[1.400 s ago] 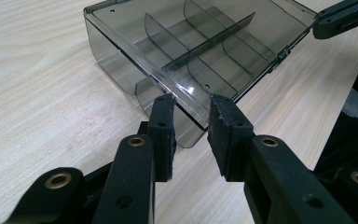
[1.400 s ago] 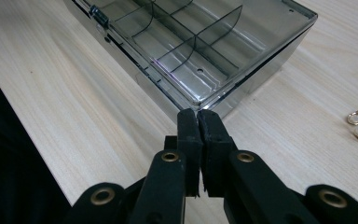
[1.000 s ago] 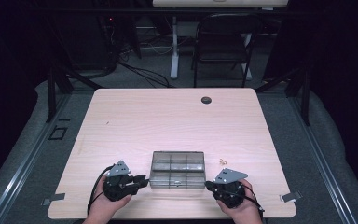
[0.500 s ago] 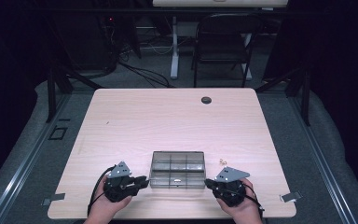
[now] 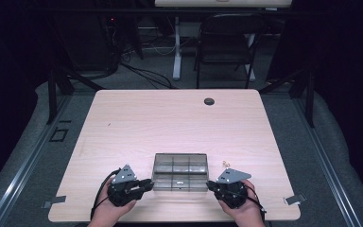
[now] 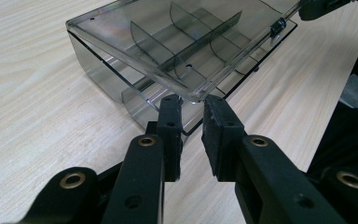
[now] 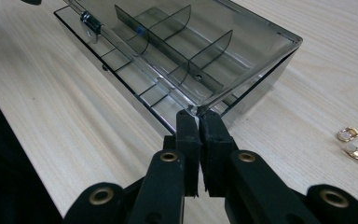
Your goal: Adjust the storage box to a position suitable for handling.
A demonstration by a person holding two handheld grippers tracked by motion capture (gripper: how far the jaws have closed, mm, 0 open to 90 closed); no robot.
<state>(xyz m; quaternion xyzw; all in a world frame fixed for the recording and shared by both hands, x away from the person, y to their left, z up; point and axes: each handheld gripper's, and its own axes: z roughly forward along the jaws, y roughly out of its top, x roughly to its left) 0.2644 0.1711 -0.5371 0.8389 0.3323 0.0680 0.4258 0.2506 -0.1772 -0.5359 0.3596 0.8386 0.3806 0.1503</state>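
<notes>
A smoky clear compartment box (image 5: 179, 170) lies near the table's front edge, between my two grippers. In the left gripper view its lid (image 6: 168, 42) tilts up off the base (image 6: 98, 70). My left gripper (image 6: 192, 103) has just been closing its jaws, and the lid's near corner sits pinched between the tips. My right gripper (image 7: 198, 116) has its jaws almost together on the lid's (image 7: 191, 42) other near corner. In the high view the left gripper (image 5: 149, 183) is at the box's left end and the right gripper (image 5: 209, 185) at its right end. A small metal latch (image 7: 89, 22) sits on the front edge.
Two small gold rings (image 7: 354, 144) lie on the wooden table (image 5: 170, 123) just right of the box, and they also appear in the high view as gold rings (image 5: 226, 163). A black grommet (image 5: 209, 101) sits near the far edge. A folding chair (image 5: 227, 47) stands beyond the table.
</notes>
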